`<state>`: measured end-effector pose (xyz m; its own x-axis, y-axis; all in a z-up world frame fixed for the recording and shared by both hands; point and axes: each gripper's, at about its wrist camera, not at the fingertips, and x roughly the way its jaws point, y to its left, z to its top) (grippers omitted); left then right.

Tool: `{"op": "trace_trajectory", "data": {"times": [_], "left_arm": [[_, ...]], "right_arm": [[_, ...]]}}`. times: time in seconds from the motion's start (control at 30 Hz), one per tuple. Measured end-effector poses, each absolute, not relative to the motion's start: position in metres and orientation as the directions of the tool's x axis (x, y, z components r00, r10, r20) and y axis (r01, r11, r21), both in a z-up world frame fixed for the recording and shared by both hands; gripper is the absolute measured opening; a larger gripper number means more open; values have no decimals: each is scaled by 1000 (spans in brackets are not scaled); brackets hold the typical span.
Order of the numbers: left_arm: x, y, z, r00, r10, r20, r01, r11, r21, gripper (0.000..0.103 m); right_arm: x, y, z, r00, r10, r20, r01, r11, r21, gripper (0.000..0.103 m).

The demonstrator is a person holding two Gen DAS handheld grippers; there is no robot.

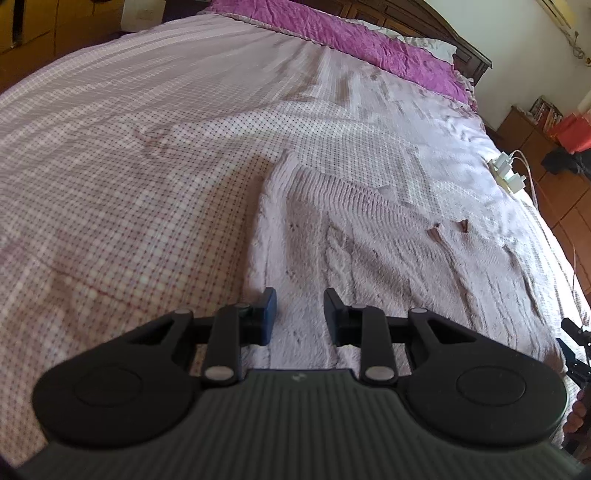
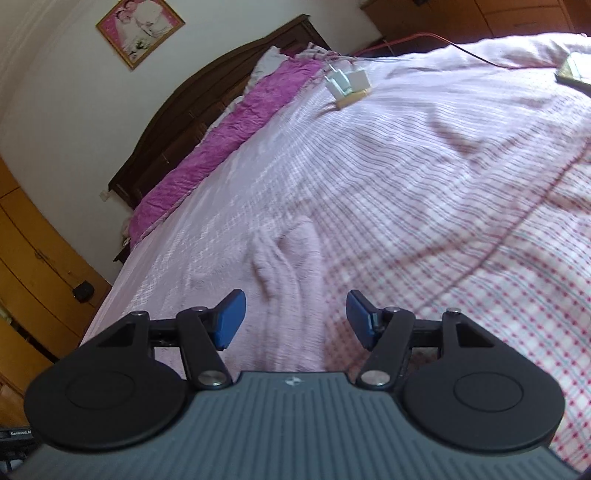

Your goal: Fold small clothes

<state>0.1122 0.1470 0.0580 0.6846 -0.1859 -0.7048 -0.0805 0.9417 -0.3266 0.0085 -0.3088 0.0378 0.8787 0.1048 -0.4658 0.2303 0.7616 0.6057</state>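
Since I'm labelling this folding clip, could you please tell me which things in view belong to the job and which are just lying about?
Belongs to the job:
- pink knitted garment, spread on the bed
- left claw, open, empty
- right claw, open, empty

Just lying about:
- white chargers with cables
- purple quilt by the headboard
- framed picture
- checked bedsheet

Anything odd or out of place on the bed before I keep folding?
Yes: a power strip with white chargers lies on the checked bedspread, cables trailing. The pink knitted garment lies spread, not damaged.
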Motion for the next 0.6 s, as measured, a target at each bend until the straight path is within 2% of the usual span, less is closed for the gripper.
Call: {"op": "trace_trajectory", "data": {"times": [0.23,0.6], "left_arm": [[103,148,57,678,-174,-714,-95,943,-319,30],[101,143,54,673,-148,-725,-101,952,-288,30]], "right_arm": [[10,-308,31,874,119,-471,213,778,592,68],[34,-298,18,849,238,-471,144,754,641,68]]}}
